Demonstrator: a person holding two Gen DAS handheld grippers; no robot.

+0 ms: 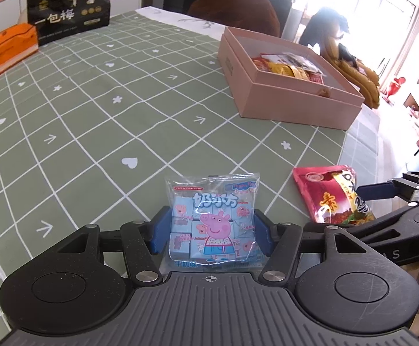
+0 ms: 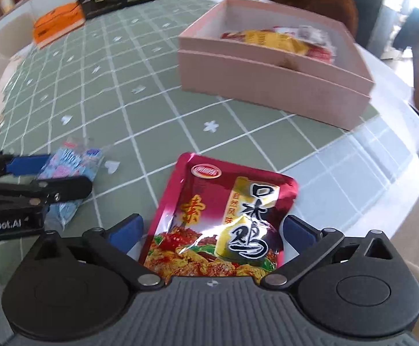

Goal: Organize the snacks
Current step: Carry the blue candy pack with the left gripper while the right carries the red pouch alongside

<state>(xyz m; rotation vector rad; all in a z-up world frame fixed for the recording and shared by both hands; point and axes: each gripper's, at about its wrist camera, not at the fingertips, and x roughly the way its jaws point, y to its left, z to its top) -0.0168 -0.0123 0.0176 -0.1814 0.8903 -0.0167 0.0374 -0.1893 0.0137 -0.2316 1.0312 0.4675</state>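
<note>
A clear-blue cartoon-pig snack packet (image 1: 212,216) lies on the green checked tablecloth (image 1: 94,101). My left gripper (image 1: 211,230) is shut on it, with a blue pad against each side edge. From the right wrist view, this packet (image 2: 71,167) sits in the left gripper (image 2: 65,173). A red foil snack pouch (image 2: 218,219) lies flat between the pads of my right gripper (image 2: 212,230), which stands open with a gap on both sides. The pouch (image 1: 330,193) and right gripper (image 1: 353,207) also show in the left wrist view. A pink open box (image 1: 296,101) (image 2: 267,80) farther back holds several snack packets.
A black snack bag (image 1: 68,11) and an orange box (image 1: 7,49) stand at the table's far left. A brown chair back (image 1: 235,8) rises behind the table. The table's edge (image 2: 382,201) curves close by on the right of the red pouch.
</note>
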